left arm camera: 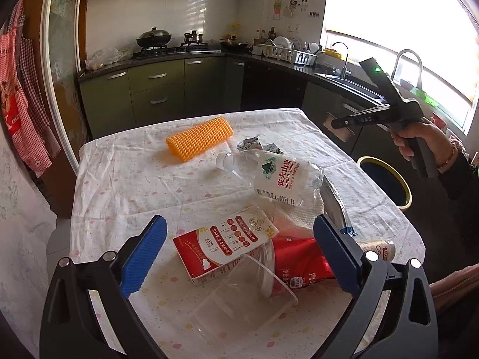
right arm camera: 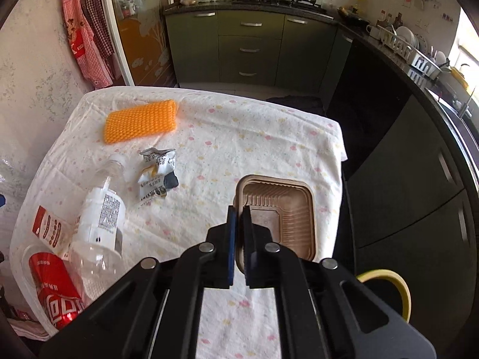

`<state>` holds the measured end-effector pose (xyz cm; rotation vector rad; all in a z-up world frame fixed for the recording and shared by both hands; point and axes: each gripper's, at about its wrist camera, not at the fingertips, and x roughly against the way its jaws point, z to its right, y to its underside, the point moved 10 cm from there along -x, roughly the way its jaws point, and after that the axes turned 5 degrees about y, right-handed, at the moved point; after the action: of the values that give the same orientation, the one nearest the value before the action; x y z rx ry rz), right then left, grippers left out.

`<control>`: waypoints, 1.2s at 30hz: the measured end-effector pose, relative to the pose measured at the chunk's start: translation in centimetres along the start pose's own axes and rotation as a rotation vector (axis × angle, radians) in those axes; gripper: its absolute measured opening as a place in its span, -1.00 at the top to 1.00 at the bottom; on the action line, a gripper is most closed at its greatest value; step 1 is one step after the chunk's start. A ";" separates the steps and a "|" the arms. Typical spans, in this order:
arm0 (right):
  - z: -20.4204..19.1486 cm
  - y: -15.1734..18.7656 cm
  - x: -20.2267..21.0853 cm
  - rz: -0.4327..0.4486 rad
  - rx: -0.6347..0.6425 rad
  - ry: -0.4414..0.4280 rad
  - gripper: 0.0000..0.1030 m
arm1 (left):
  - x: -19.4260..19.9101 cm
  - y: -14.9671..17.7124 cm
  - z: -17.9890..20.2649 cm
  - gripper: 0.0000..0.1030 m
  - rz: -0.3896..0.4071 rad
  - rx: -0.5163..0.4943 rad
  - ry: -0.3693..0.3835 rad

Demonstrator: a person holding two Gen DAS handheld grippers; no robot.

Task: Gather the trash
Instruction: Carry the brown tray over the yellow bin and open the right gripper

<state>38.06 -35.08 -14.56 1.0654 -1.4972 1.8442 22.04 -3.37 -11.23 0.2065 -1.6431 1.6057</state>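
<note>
My right gripper (right arm camera: 239, 209) is shut on the left rim of a brown plastic tray (right arm camera: 278, 218), which hangs over the table's right side. A hand holds that gripper's black body (left arm camera: 386, 104) off the table's right edge in the left wrist view. My left gripper (left arm camera: 239, 224) is open over a pile of trash: a red-and-white milk carton (left arm camera: 224, 239), a clear plastic cup (left arm camera: 239, 293) and a red packet (left arm camera: 299, 260). An empty water bottle (left arm camera: 278, 176) (right arm camera: 101, 212) lies beyond them, with crumpled wrappers (left arm camera: 257, 145) (right arm camera: 157, 173) behind it.
A yellow-rimmed bin (left arm camera: 386, 179) (right arm camera: 386, 284) stands on the floor by the table's right edge. An orange mesh roll (left arm camera: 200, 137) (right arm camera: 140, 124) lies at the far side of the cloth-covered table (left arm camera: 134, 185). A small capped bottle (left arm camera: 380, 249) sits near my right finger. Kitchen cabinets line the back.
</note>
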 end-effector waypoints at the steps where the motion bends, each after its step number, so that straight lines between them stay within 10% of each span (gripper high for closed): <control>1: 0.7 0.9 0.8 0.005 -0.014 0.006 0.92 | 0.1 0.0 0.3 -0.88 0.002 -0.005 0.003; 17: 18.1 17.6 -1.9 -0.185 -0.330 0.203 0.91 | 0.3 -0.1 4.9 -0.88 -0.010 -0.073 0.031; 36: 16.8 19.3 -1.8 -0.171 -0.360 0.179 0.58 | -0.5 1.1 6.5 -0.91 -0.059 -0.118 0.040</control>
<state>27.70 -55.93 -25.43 0.8064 -1.5072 1.4430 18.90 -9.16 -11.47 0.1596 -1.6797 1.4551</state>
